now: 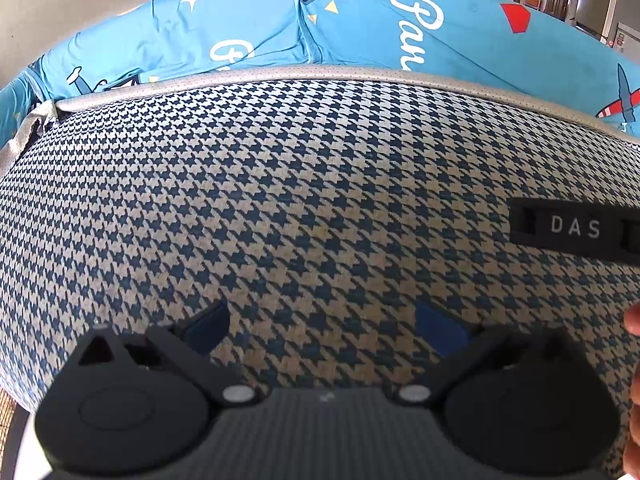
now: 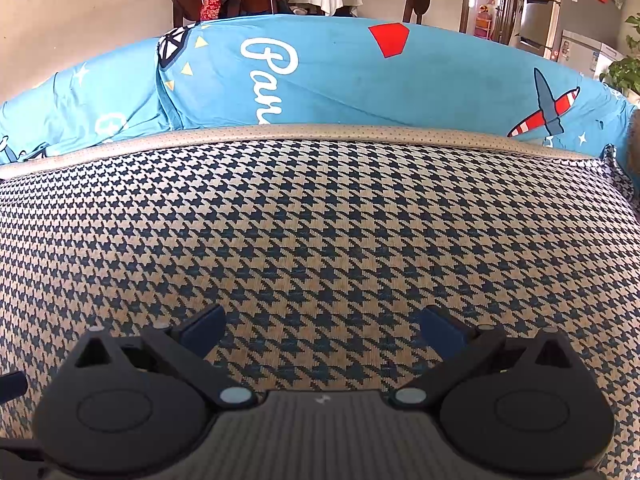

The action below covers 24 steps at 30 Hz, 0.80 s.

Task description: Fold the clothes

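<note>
Both my left gripper (image 1: pixel 322 326) and right gripper (image 2: pixel 322 330) hang spread wide and empty over the houndstooth cushion (image 2: pixel 320 232). I see no garment here, only the blue printed sheet (image 2: pixel 360 80) behind, so I can't judge the folding step.

White capitals "DAS" stand on a black bar (image 1: pixel 576 227) at the right edge of the left wrist view. On the blue cover (image 1: pixel 360 28) behind the checked cushion, white script reads "Pan", cut off below by the cushion's edge; a second, partly hidden copy sits further left. The right wrist view shows the same "Pan" script on that blue cover (image 2: pixel 360 80)
</note>
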Available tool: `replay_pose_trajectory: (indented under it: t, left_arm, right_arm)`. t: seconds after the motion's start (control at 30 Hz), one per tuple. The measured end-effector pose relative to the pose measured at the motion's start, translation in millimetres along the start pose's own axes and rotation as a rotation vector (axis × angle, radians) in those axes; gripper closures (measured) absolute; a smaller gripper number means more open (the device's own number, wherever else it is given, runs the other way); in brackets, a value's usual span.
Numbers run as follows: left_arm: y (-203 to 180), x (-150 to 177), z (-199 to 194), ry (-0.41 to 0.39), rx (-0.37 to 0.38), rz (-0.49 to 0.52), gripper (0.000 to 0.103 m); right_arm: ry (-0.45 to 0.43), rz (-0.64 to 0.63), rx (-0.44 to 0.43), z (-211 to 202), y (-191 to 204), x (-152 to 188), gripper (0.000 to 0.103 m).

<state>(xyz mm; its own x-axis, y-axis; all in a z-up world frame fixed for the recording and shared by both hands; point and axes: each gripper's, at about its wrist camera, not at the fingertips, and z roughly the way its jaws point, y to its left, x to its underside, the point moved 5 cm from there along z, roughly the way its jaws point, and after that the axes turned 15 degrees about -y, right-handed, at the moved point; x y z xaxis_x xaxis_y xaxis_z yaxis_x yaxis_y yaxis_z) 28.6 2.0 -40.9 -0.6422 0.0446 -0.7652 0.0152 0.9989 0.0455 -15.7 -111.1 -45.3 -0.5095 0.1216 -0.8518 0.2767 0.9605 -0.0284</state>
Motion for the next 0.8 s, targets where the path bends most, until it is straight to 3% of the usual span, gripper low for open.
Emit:
replay_pose_trajectory:
  t: [0.8]
  left_arm:
    - [2.0,-0.7,5.1,0.010,-0.036,-0.025,0.000]
  right_arm:
    - [0.010,-0.031,0.009,-0.5,2.7,4.7,0.000]
